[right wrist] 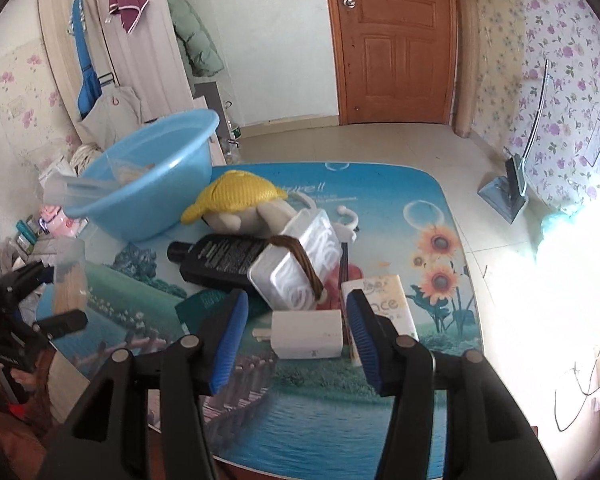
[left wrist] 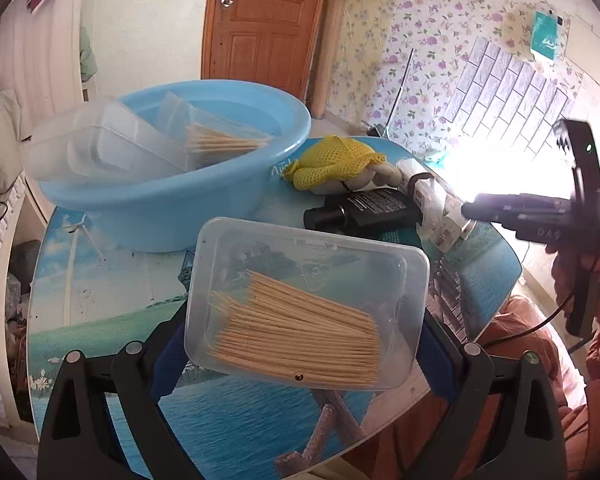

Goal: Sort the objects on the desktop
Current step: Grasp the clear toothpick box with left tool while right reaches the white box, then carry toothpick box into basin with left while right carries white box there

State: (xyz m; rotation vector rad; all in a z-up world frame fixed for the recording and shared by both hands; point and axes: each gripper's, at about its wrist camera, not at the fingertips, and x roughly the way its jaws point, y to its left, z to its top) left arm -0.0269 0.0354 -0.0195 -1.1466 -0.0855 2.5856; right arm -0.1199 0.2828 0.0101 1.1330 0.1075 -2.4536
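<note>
Left wrist view: I'm holding toothpick box [left wrist: 304, 312] in left gripper [left wrist: 300, 344], frame centre; keeping it level toward basin [left wrist: 172, 216], upper left. Right gripper [right wrist: 296, 332] half-open, empty, straddling charger [right wrist: 306, 334], lower centre; aiming to centre pads before closing.

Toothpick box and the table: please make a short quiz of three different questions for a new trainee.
1. True or false: the left gripper holds a clear box of toothpicks.
2. What lies between the open fingers of the right gripper?
3. The blue basin holds: A) another clear box, B) the black bottle, C) nothing.

Key: 1 true; 2 a white charger block, not gripped; 3 A.
</note>
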